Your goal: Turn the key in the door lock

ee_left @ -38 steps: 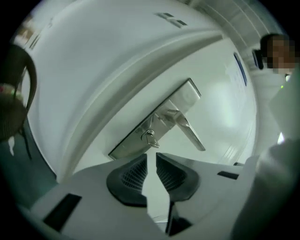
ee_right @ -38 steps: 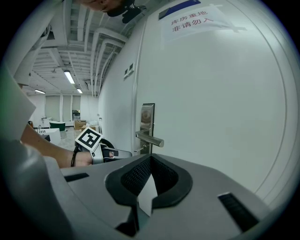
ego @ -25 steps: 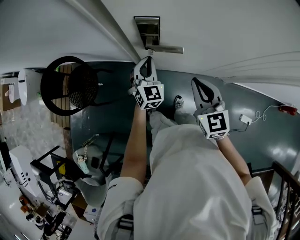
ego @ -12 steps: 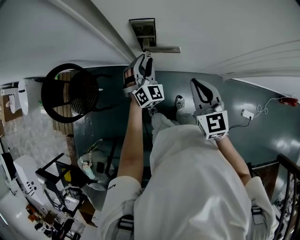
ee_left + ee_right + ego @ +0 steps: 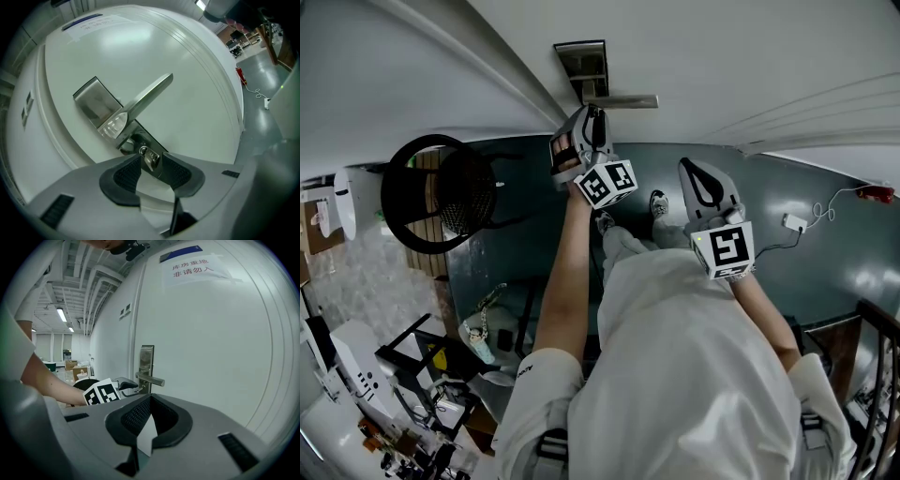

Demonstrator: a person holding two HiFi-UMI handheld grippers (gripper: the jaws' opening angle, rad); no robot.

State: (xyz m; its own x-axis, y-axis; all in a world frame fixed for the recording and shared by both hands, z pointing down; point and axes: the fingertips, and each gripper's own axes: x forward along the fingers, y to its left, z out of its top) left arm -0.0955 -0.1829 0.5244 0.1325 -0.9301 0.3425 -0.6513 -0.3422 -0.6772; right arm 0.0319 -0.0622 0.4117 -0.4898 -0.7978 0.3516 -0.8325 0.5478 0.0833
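the key (image 5: 151, 158) sits in the cylinder (image 5: 127, 146) at the lower end of the lock plate (image 5: 96, 105), just under the lever handle (image 5: 150, 91). it stands between the pads of the left tongs (image 5: 149, 165). those tongs have just been opening: the pads are apart on either side of the key's bow without pressing on it, so nothing is held. the right tongs (image 5: 150, 401) hang back from the door (image 5: 201, 84), drawn together with nothing in them.

we judge this a release between turns or after one; whether the bolt has gone fully over we cannot tell. the main risk lies in the next grip. the bow is small, smooth metal, and if we close off-centre or only on its edge, the pads may slip round it rather than turn it. drawing back while a pad drags on the bow could pull the key out and drop it. the lever is close above, so a wide roll of the wrist may knock it.

the door is plain white and glossy, with a paper notice (image 5: 194, 268) high up. the floor (image 5: 825, 253) is dark grey-green and shiny. a black round-backed chair (image 5: 441, 183) stands left of the door and a white plug and cable (image 5: 797, 232) lie to the right. an open hall with ceiling strip lights (image 5: 60, 314) runs off beyond.
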